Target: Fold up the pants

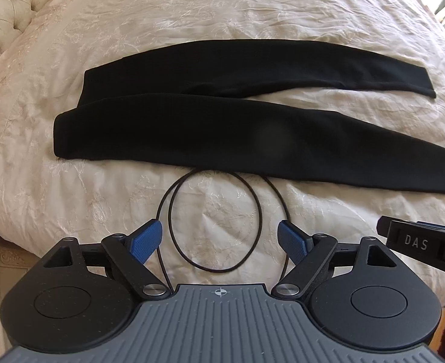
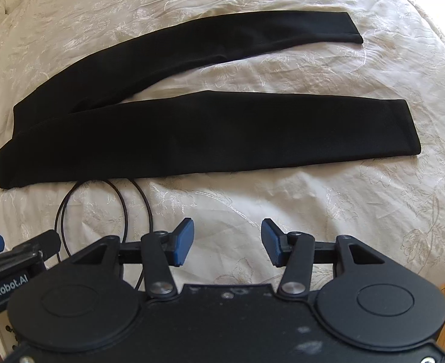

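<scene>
Left wrist view: your left claw [image 1: 220, 239] hangs wide open, nothing betw. the blue pads [image 1: 146, 239], just above the bedspread [image 1: 283, 9]. The black pants [image 1: 222, 106] lie flat at 12 o'clock, waist toward 9, both legs running out to 3 and splayed in a narrow V. The near leg [image 1: 328, 154] is just past the pads. A thin black cable [image 1: 214, 220] loops on the cover betw. claw and pants, touching neither pad as far as I can tell. The tufted headboard [image 1: 1, 21] sits at 10 o'clock; a bit of the other device shows at 3.

Right wrist view: your right claw [image 2: 227, 242] is also wide open and empty, over bare bedspread [image 2: 343, 211]. The pants [image 2: 101, 142] fill 10 to 1 o'clock; the near-leg cuff [image 2: 199, 130] is at 12, the far-leg cuff [image 2: 354, 27] at 1. The cable [image 2: 125, 211] is at 9–10.

Step, by my read: pre-grasp, no fold made yet. Next prob. means pinching the near leg at waist w/ left and at cuff w/ right, then carrying it over the far leg. Mind the cable loop: keep it out of the pinch.
</scene>
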Available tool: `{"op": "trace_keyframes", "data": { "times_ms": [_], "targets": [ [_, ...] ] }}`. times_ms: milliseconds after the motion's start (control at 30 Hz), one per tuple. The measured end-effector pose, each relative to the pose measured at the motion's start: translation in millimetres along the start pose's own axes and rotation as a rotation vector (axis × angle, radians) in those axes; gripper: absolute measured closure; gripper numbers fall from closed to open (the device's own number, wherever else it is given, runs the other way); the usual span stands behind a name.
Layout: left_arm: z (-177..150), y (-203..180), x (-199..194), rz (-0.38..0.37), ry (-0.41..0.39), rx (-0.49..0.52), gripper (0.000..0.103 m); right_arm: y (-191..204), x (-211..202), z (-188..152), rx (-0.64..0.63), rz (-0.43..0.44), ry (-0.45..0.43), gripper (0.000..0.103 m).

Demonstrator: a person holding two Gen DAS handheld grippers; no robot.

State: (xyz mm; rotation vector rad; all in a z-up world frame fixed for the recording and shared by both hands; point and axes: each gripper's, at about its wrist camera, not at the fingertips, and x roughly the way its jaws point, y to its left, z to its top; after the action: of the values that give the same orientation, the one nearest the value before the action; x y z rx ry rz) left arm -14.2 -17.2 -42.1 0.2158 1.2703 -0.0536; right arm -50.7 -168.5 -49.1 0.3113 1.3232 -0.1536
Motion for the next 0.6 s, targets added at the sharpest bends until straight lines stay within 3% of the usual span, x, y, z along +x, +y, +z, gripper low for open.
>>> {"op": "trace_keyframes", "data": {
  "times_ms": [300,600],
  "targets": [
    [37.9,25.7,15.7,0.026,-0.023,-0.069,0.02,12.9,14.8,32.0,-0.06,0.009,-0.034,0.053],
    [115.3,52.2,56.2,0.02,-0.002,-0.118,0.02,14.6,45.4,129.6,-0.032,0.009,-0.063,0.053]
  ]
}}
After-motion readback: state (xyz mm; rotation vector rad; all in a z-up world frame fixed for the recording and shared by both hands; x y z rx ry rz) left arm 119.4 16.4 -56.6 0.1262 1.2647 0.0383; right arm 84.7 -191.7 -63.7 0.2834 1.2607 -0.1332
